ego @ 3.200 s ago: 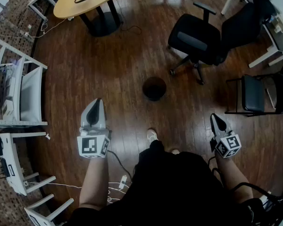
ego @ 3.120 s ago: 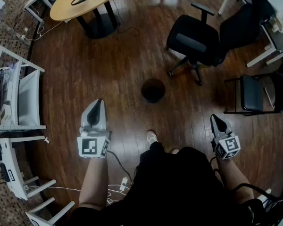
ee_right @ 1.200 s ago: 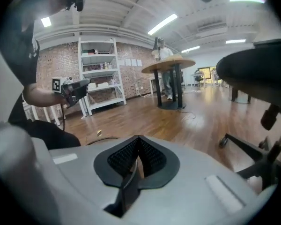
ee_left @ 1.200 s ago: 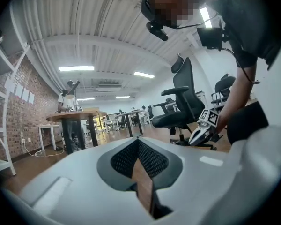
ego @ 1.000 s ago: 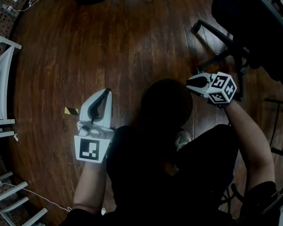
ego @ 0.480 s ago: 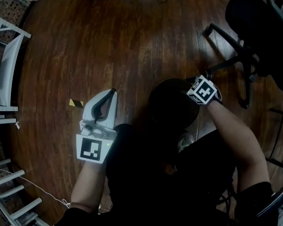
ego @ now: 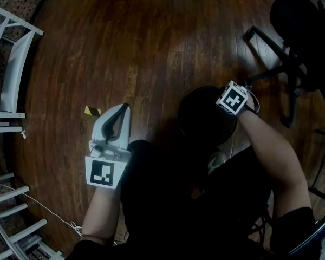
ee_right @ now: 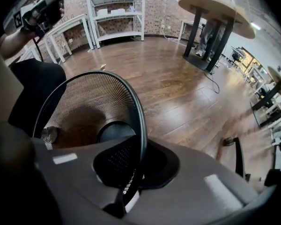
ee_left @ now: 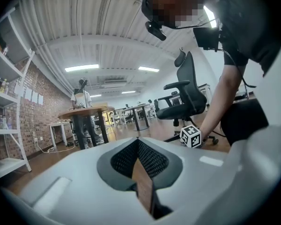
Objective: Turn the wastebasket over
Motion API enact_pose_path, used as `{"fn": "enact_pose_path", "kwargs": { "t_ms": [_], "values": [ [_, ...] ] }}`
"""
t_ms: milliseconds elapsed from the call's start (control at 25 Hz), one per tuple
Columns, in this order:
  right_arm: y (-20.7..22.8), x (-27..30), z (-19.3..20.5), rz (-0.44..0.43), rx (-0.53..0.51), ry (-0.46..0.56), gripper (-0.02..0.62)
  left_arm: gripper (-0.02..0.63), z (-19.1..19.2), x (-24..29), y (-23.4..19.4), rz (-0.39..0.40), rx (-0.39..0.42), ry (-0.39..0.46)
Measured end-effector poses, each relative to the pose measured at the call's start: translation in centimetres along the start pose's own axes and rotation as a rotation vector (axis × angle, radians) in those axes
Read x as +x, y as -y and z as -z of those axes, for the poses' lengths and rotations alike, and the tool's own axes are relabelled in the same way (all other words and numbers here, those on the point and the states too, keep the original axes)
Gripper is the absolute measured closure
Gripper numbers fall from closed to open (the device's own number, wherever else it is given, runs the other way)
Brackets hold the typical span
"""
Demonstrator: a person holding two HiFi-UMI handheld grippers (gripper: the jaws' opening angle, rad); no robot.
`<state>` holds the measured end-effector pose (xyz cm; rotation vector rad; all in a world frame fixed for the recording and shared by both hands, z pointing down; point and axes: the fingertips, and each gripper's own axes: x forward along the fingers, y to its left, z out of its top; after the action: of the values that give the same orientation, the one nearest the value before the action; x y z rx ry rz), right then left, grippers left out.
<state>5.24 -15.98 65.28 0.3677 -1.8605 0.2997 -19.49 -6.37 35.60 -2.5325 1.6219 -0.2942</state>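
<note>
Wastebasket (ego: 197,118) is standing upright on the wood floor (ego: 151,47), mouth up, right at the person's feet. Right gripper (ee_right: 131,175) is pointing steeply down and pinching the rim, the mesh wall running between its pressed-together fingers. This top-edge hold is likely chosen so the basket can be tipped and swung over. Left gripper (ego: 122,110) is hovering well apart to the side, tips meeting on nothing, apparently idling. Office chair (ego: 298,31) is spreading its legs near the basket's right; the person's shoe (ego: 216,158) is crowding the near side. Open boards are lying toward the tape mark (ego: 92,111), probably the safer tipping direction.
</note>
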Motion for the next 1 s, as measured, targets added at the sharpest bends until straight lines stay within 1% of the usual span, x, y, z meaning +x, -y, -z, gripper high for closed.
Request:
{"fn": "enact_pose_path", "kwargs": {
  "t_ms": [120, 240, 320, 520, 600, 720, 840, 920, 1000],
  "values": [
    [1.1, -1.3, -1.1, 0.062, -0.008, 0.034, 0.589, 0.606, 0.3, -0.3, -0.1, -0.001, -0.002, -0.006],
    [2.3, -2.8, -1.9, 0.125, -0.016, 0.078, 0.589, 0.606, 0.0, -0.1, 0.2, 0.001, -0.001, 0.005],
    [3.5, -4.0, -2.5, 0.179, -0.019, 0.114, 0.588, 0.606, -0.1, 0.3, 0.6, 0.009, 0.000, 0.013],
    [6.5, -6.1, -3.0, 0.320, 0.010, 0.177, 0.584, 0.606, -0.6, 1.5, 1.9, 0.022, -0.028, 0.017],
    [7.7, -6.9, -3.2, 0.385, 0.006, 0.193, 0.578, 0.606, -1.1, 1.9, 2.5, 0.039, -0.024, 0.024],
    [8.9, -7.5, -3.2, 0.477, -0.042, 0.181, 0.572, 0.606, -1.8, 2.3, 2.9, 0.053, -0.022, 0.037],
    [8.7, -7.0, -3.3, 0.509, -0.088, 0.140, 0.569, 0.606, -2.0, 2.3, 3.2, 0.066, -0.025, 0.034],
    [7.7, -6.3, -4.6, 0.505, -0.122, 0.122, 0.561, 0.606, -2.1, 2.2, 2.8, 0.069, -0.031, 0.032],
    [6.1, -5.6, -6.4, 0.498, -0.151, 0.125, 0.558, 0.606, -2.7, 2.3, 2.2, 0.066, -0.029, 0.052]
  ]
}}
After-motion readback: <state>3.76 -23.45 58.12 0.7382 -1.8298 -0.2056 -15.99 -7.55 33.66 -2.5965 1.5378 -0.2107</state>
